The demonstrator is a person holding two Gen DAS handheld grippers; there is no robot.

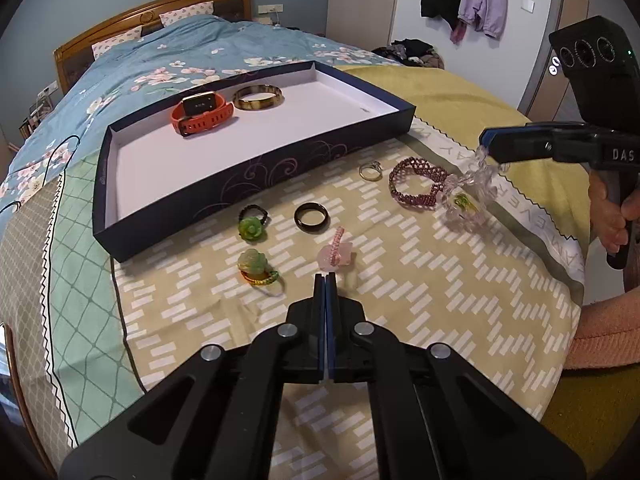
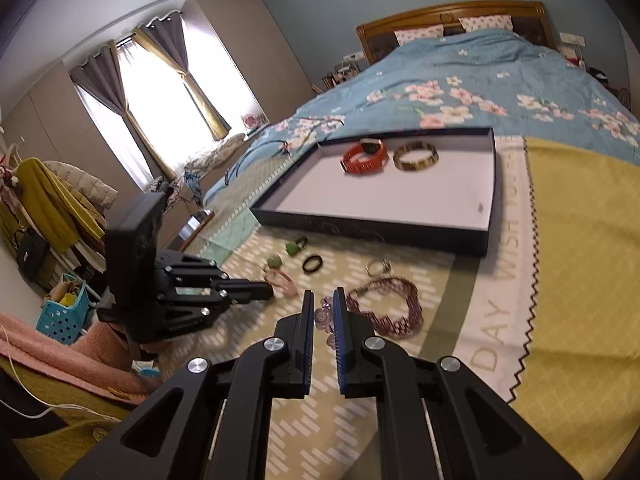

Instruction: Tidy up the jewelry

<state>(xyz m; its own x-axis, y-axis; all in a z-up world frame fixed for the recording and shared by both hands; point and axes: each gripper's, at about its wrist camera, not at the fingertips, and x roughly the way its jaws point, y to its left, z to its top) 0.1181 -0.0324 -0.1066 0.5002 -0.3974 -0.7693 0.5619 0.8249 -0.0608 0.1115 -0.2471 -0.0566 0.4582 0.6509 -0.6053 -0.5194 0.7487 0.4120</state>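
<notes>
The bed [image 1: 168, 52] carries a blue floral quilt [image 1: 132, 64] and, nearer, a yellow-green patterned cloth [image 1: 400, 280]. On the cloth sits a shallow dark box [image 1: 256, 168]. In front of the box, directly on the cloth, lie a silver ring [image 1: 370, 171], a purple beaded bracelet [image 1: 416, 184], a black ring [image 1: 311, 218], two green flower rings [image 1: 251, 227] and a pink charm [image 1: 336, 258].

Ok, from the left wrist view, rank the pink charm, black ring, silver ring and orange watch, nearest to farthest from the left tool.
1. Pink charm: right at the tip of the left tool, on the patterned cloth.
2. Black ring: just beyond the charm, slightly left.
3. Silver ring: farther out, to the right, near the box wall.
4. Orange watch: inside the box, far left.
</notes>
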